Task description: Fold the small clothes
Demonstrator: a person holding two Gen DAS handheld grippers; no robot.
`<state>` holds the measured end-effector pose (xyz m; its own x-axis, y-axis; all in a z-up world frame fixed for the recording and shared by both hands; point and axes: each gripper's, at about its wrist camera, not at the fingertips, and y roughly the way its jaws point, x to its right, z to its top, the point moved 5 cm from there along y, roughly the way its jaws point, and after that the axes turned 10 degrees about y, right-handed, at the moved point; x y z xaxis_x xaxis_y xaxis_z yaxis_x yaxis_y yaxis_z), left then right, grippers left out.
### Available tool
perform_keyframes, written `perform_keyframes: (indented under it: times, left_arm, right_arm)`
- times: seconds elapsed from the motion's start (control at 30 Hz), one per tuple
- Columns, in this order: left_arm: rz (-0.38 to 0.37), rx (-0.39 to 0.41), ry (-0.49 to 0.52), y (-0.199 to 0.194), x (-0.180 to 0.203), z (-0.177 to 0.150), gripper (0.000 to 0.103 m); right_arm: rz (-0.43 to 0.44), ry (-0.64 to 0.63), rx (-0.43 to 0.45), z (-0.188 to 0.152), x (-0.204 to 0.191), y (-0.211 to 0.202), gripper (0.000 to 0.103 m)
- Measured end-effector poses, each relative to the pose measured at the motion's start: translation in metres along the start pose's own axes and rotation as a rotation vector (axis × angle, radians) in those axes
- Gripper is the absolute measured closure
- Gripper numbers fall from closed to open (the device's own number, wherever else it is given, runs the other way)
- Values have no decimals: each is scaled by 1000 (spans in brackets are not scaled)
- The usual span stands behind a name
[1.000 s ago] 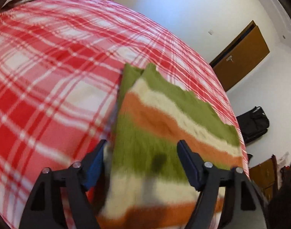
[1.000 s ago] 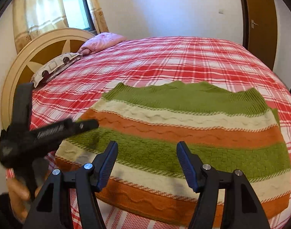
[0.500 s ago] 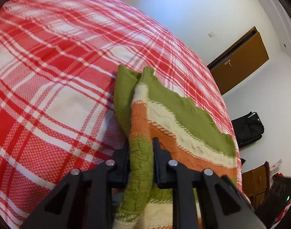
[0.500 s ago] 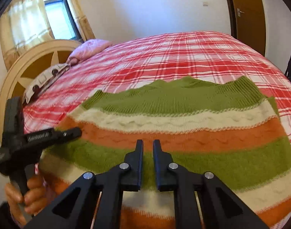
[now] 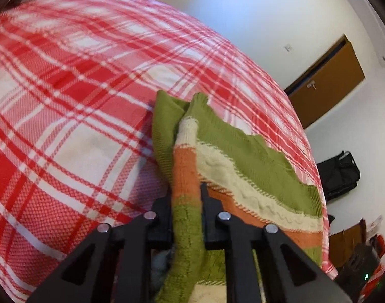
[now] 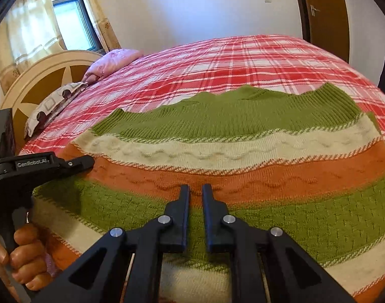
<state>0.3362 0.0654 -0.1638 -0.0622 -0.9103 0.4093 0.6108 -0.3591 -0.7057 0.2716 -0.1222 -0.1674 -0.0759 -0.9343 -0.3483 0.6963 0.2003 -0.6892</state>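
A striped knit sweater (image 6: 243,126) in green, cream and orange lies spread on the red plaid bed (image 6: 243,58). My right gripper (image 6: 195,189) is shut at the sweater's middle, where the orange stripe meets the green one, with a small tuck of knit between its tips. In the left wrist view the sweater's side edge (image 5: 187,166) is lifted into a ridge. My left gripper (image 5: 186,192) is closing on it, its pads pressing the fabric. The right wrist view shows the left gripper (image 6: 87,161) at the sweater's left edge, held by a hand (image 6: 25,255).
Pillows (image 6: 111,61) and a rounded headboard (image 6: 41,75) lie at the far left below a curtained window (image 6: 68,22). A brown door (image 6: 323,15) stands behind the bed. A black bag (image 5: 341,174) and furniture sit on the floor past the bed's edge (image 5: 323,202).
Both grippers went from wide open to shut on the sweater. The left one pulled the side edge up into a ridge; the right one moved lower and closer to the knit.
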Motion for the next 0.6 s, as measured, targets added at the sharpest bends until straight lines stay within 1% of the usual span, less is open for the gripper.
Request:
perform_keyframes:
  times: [0.1,0.17,0.23,0.33,0.47,0.53,0.6]
  left_arm:
    - [-6,20,24,-11,9,5,89]
    - [-15,37,50,-20,22,10,89]
    - [-16,50,90,-29,40,14,89]
    - [-25,73,169,-42,76,18,90]
    - [-26,81,295,-44,133,13,90]
    - [-27,74,357,-39,164,3,90]
    - [-20,64,401,-28,187,-8,90]
  right_arm:
    - [34,28,-14,2,3,0,93]
    - [84,68,-31,5,9,-2,93]
    - [154,157,-41,10,21,-10,93]
    - [212,227,-4,22,38,-30,93]
    - [226,263,31,37,66,-56,92]
    - [219,288,38,41,85,-66,92]
    - [202,304,47,40,102,-73,92]
